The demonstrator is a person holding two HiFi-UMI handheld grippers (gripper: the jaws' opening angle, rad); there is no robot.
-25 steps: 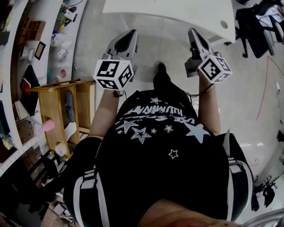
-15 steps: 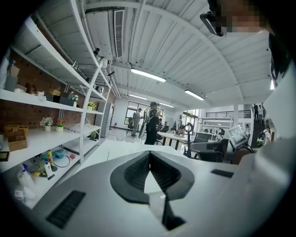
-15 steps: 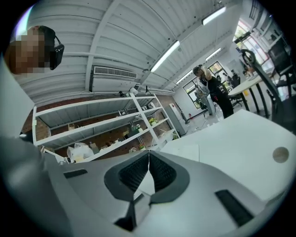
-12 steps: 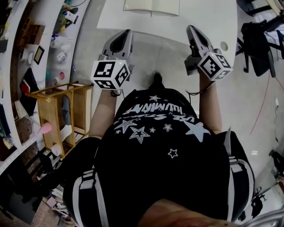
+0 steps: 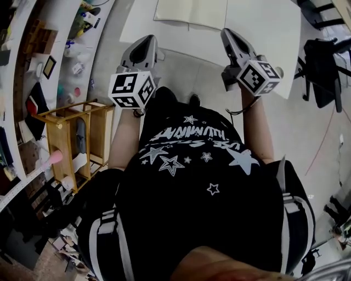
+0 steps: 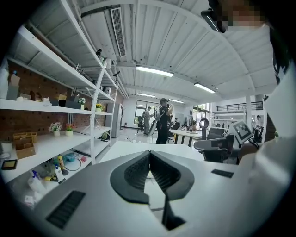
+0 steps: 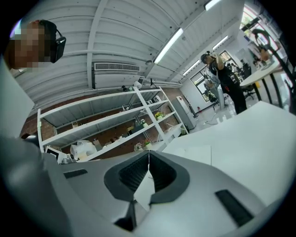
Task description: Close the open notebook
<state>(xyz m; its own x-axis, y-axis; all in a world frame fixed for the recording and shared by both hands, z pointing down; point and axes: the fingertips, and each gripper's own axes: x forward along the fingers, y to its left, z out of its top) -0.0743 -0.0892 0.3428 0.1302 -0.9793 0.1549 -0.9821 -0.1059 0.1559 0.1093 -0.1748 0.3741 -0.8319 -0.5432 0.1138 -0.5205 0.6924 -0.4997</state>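
Note:
The open notebook (image 5: 189, 12) lies flat with pale pages on the white table (image 5: 263, 33) at the top of the head view. In the right gripper view the notebook (image 7: 198, 155) shows as a faint rectangle on the tabletop ahead. My left gripper (image 5: 147, 39) hangs at the table's near edge, short of the notebook and to its left. Its jaws are shut and hold nothing. My right gripper (image 5: 227, 33) reaches over the table's near edge, below the notebook's right page, shut and empty. In their own views the left gripper (image 6: 149, 152) and the right gripper (image 7: 149, 155) each show closed pads.
A wooden rack (image 5: 77, 137) stands on the floor at the left, beside white shelves (image 5: 66, 44) with several small items. A black office chair (image 5: 323, 66) is at the right of the table. People (image 6: 163, 120) stand far off in the room.
Both grippers have moved forward to the table. The table fills more of the top of the head view, and the notebook has come into sight.

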